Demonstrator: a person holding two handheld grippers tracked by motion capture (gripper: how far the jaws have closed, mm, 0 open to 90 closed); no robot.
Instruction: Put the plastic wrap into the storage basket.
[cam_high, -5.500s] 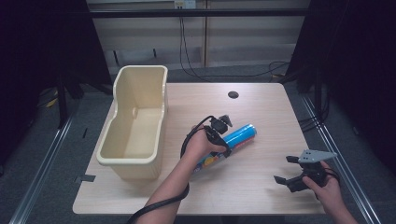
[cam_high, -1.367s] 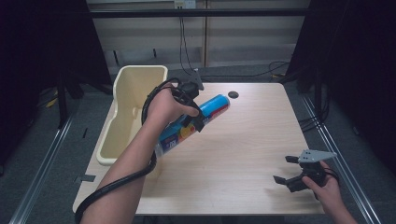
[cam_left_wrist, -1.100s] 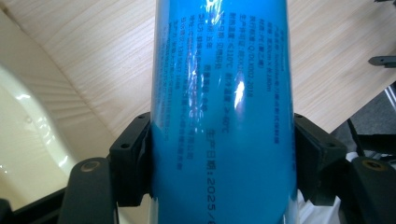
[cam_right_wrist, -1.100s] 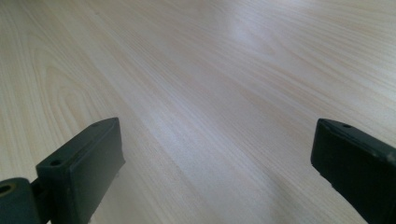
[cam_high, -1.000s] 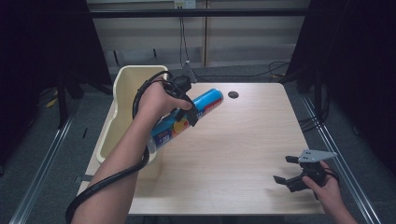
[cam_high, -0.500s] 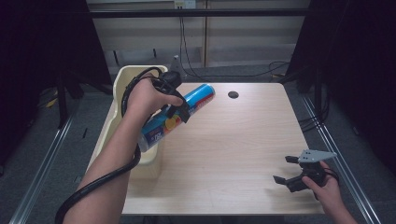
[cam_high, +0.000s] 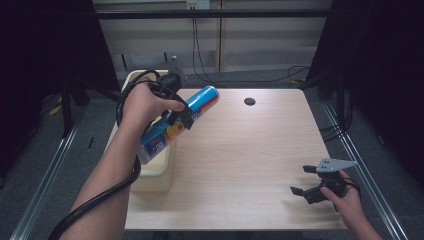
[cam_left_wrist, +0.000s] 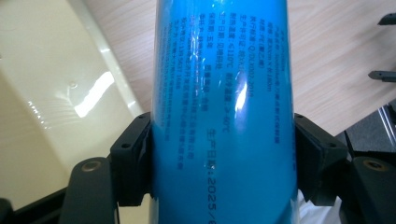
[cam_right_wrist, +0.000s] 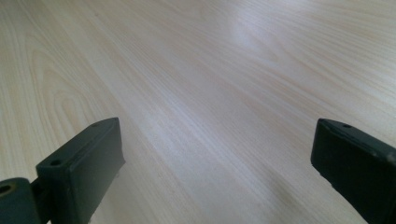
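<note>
Cream plastic bin (cam_high: 155, 170) stands at the left edge of the table (cam_high: 240, 165), reaching toward its far left corner. Over the bin's right rim the left gripper (cam_high: 176, 111) is clamped across the middle of a blue cylindrical tube (cam_high: 177, 125), held off the table and tilted, with its blue end raised toward the far edge and its printed lower end over the bin. In the left gripper view both black pads press the tube's sides (cam_left_wrist: 224, 116). Near the right front corner, the right gripper (cam_high: 309, 186) rests low over bare wood, jaws spread wide with nothing between them.
</note>
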